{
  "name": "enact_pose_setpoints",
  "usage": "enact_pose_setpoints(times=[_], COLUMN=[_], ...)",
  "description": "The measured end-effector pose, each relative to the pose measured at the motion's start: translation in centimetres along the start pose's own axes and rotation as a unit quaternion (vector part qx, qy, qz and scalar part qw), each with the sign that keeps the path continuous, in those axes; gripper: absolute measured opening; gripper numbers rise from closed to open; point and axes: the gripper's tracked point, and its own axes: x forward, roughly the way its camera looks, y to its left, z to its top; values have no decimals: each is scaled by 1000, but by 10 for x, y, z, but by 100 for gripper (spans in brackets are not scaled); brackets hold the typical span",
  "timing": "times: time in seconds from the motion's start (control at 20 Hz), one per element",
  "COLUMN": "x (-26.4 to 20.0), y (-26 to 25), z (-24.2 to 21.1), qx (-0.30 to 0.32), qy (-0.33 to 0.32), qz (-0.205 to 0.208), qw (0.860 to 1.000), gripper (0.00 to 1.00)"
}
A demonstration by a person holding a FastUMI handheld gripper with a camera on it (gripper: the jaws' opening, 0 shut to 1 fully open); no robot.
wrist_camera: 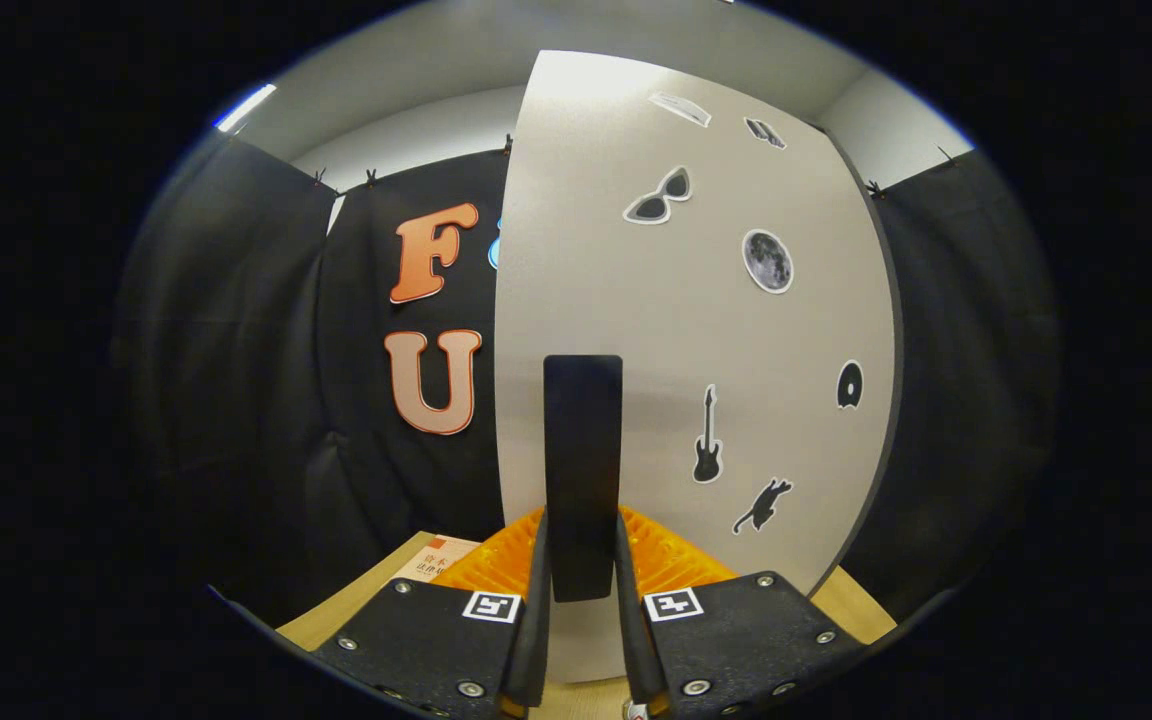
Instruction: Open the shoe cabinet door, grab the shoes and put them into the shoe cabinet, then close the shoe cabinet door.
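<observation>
The shoe cabinet door (696, 330) is a pale grey panel with several black stickers on it, standing upright straight ahead and close. A tall dark vertical handle (583, 450) sticks out from the door's lower part. My gripper (581, 590) has its two fingers pressed on either side of the handle's lower end, so it is shut on the handle. The cabinet's inside is hidden behind the door.
A wooden tabletop (356, 610) runs under the fingers, with a small printed card (436, 560) lying left of the door. Black cloth walls close in on the left and right. The door's left edge (498, 400) stands free against the cloth.
</observation>
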Motion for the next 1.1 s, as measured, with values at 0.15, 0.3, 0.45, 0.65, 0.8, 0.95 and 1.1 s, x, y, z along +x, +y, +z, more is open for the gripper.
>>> enact_pose_setpoints(times=[0.15, 0.3, 0.45, 0.65, 0.8, 0.95, 1.1], x=[-35, -57, -74, -99, -117, -134, -148], y=[-21, -33, -45, -67, -85, -105, -124], z=[-4, -5, -7, -9, -8, -8, -9], qx=[5, 13, 11, 15, 16, 15, 20], qy=[4, 3, 4, 4, 5, 4, 5], qz=[-1, 7, 2, -2, -15, -36, -54], qw=[1000, 1000, 1000, 1000, 1000, 999, 998], gripper=[31, 30, 30, 30, 29, 29, 29])
